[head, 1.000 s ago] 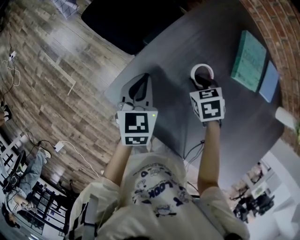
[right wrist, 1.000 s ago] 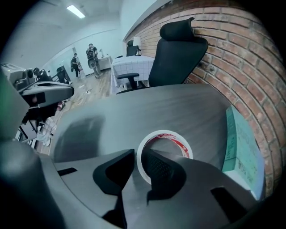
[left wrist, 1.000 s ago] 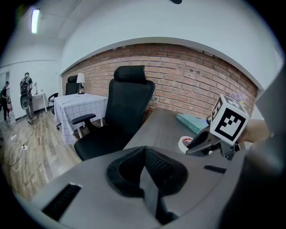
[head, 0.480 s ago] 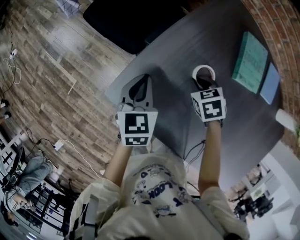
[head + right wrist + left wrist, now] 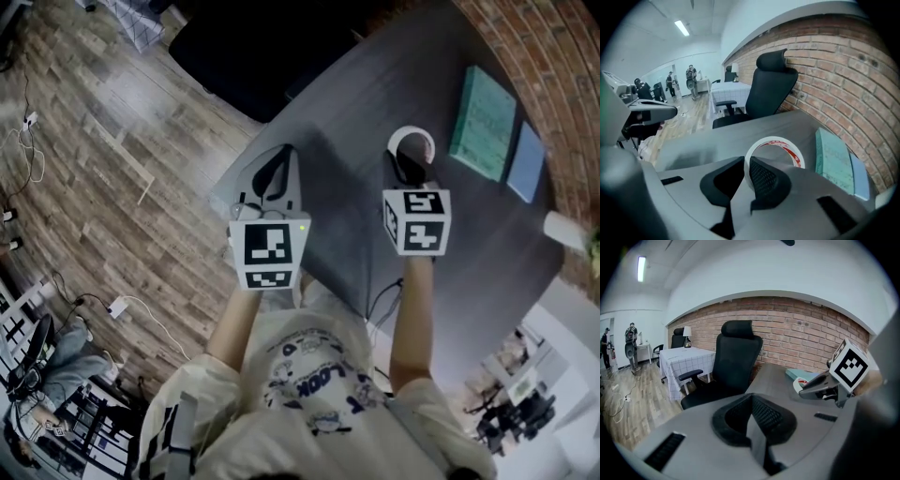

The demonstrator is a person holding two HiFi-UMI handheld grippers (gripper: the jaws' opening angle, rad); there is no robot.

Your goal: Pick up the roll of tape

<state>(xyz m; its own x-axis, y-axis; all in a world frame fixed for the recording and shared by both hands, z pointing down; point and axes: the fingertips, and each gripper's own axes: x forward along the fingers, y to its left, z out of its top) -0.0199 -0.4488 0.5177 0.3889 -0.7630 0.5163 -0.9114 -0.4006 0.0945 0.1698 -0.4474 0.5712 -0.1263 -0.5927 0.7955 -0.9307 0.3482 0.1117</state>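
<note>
The roll of tape [image 5: 411, 141] is a white ring with red print inside. My right gripper [image 5: 413, 169] is shut on its near wall, one pad inside the ring and one outside. In the right gripper view the roll [image 5: 780, 143] stands tilted above the dark grey table [image 5: 717, 136], pinched in that gripper [image 5: 746, 164]. My left gripper [image 5: 277, 178] hangs over the table's left edge, shut, with nothing between its pads. In the left gripper view its jaws [image 5: 751, 401] meet, and the roll [image 5: 801, 382] shows at the right.
A teal book [image 5: 483, 122] and a blue one [image 5: 525, 161] lie on the table by the brick wall [image 5: 553, 56]. A black office chair [image 5: 733, 357] stands at the table's far side. People stand far off across the wooden floor [image 5: 84, 141].
The right gripper has risen with the roll, which now sits tilted off the table. The left gripper has risen a little too.
</note>
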